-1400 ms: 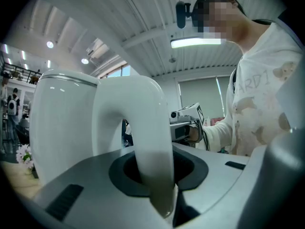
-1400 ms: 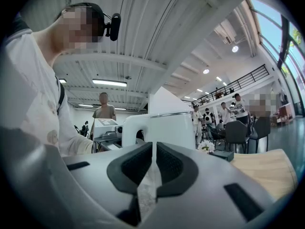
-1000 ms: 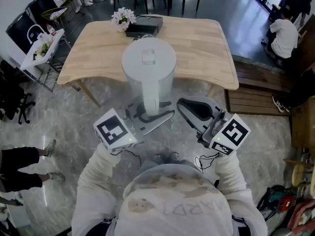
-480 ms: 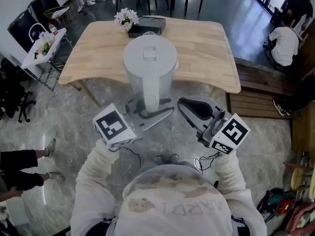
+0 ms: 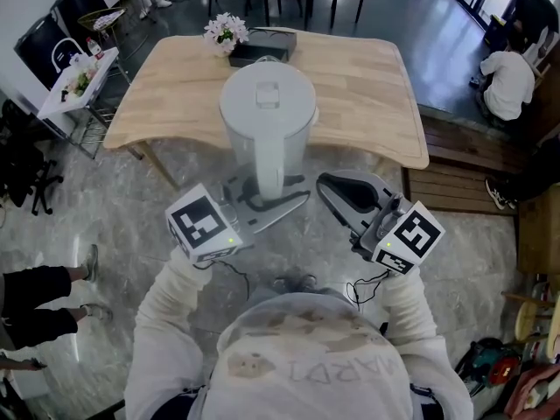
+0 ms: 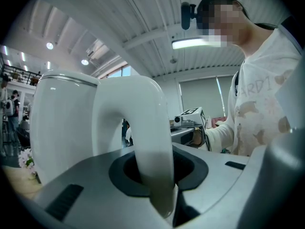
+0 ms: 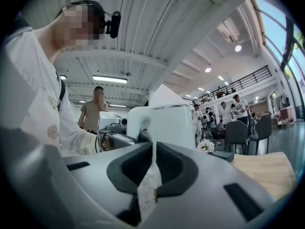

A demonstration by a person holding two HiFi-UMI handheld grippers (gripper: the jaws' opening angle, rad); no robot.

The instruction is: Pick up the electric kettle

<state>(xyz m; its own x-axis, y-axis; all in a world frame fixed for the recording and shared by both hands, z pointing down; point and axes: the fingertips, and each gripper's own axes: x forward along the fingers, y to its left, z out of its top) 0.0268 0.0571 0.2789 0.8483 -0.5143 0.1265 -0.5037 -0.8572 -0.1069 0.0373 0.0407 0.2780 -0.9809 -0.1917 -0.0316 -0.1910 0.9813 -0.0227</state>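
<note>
At the near side of the electric kettle, the left tool grips its upright handle. Right of the kettle, the right tool is closed on nothing and stays apart from it.

My white electric kettle is upright with its lid shut. Its looped handle is clamped in my left tongs, and it hangs just over the tabletop's near edge.

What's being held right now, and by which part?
The left gripper is shut on the electric kettle, gripping it by the handle. The right gripper is shut and holds nothing.
</note>
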